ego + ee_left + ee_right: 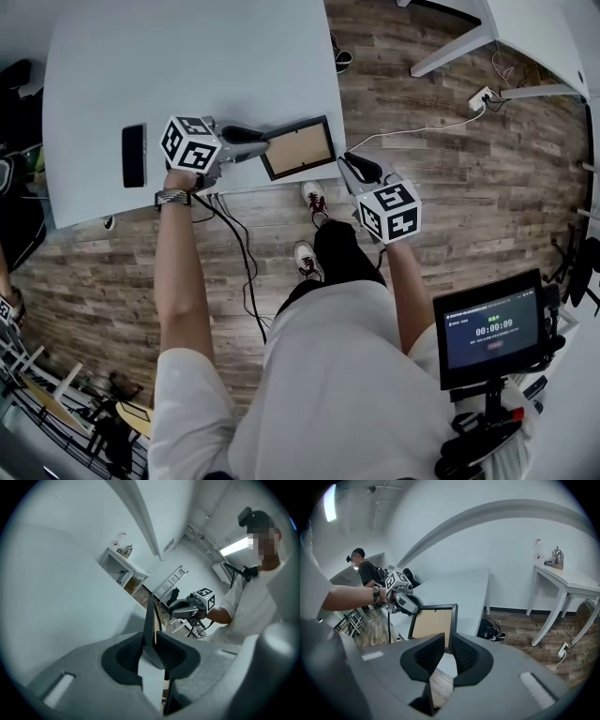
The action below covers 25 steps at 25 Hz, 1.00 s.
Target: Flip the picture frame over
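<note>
between the pads of the left claw [151, 641] stands the left edge of the picture frame [298, 148], seen edge-on. both pads sit against it, so this claw reads as clamped on the frame. from those tips the frame stretches toward the right claw [347, 165], brown backing board up, at the near edge of the table [187, 56].

right claw: jaws a little apart, nothing between them. the frame's right edge sits just ahead of its tips, in line with the gap; contact not evident.

step in hand (judgement): turning the frame about the held edge.
- keep the left pads deep on the moulding so it cannot pivot out.
- raise the free edge well clear of the table before rolling the wrist.
- use the right claw to steady that free edge.
- set it down further onto the table; so near the edge it could slide to the floor.

writing: a screen [492, 330] behind the right claw shows "00:00:09"; its other lines are too small to read. marker cubes carry square patterns only. no brand is visible on the frame or on the dark phone [134, 155] left of the left claw.
</note>
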Tool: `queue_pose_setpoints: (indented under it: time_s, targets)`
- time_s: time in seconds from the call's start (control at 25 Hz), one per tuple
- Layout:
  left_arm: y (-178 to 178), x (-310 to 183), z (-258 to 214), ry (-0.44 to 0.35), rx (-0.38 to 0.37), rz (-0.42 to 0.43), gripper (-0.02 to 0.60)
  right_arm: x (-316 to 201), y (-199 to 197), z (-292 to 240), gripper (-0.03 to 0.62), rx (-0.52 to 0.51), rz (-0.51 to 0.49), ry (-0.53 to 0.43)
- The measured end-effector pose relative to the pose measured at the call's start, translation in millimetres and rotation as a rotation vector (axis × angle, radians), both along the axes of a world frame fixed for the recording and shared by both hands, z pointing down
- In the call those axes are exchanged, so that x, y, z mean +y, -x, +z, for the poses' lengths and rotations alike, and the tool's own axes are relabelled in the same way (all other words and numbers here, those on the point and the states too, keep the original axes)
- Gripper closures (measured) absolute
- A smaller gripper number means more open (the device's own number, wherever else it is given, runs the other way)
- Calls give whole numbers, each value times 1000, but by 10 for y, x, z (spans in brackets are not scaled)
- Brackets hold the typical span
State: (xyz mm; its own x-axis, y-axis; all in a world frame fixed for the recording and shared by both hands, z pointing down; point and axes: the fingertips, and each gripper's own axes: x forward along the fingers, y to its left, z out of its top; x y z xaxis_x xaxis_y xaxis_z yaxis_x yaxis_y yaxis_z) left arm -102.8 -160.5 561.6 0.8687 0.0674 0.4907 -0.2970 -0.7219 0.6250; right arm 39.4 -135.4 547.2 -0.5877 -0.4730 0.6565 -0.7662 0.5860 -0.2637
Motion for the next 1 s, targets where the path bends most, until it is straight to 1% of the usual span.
queue_pose_setpoints:
  time_s: [0.08, 0.16, 0.28, 0.36, 0.68, 0.92, 1.0]
  targets:
    - [26, -13, 32, 55, 19, -13, 486, 7, 11, 2, 543, -1, -1, 1]
    - [43, -19, 58, 93, 33, -23, 486, 13, 6, 7, 543, 0, -2, 1]
    - [36, -4, 72, 116, 50, -29, 486, 25, -24, 17, 543, 5, 1, 4]
    - [28, -6, 82, 122, 48, -33, 483, 27, -37, 19, 543, 8, 2, 5]
    - [32, -57, 178, 132, -67, -43, 469, 42, 5, 19, 543, 15, -11, 3]
    - [58, -105, 238, 110, -141, -92, 459, 53, 10, 49, 543, 22, -15, 8]
    - [70, -128, 269, 96, -181, -107, 456, 53, 11, 55, 543, 21, -14, 10]
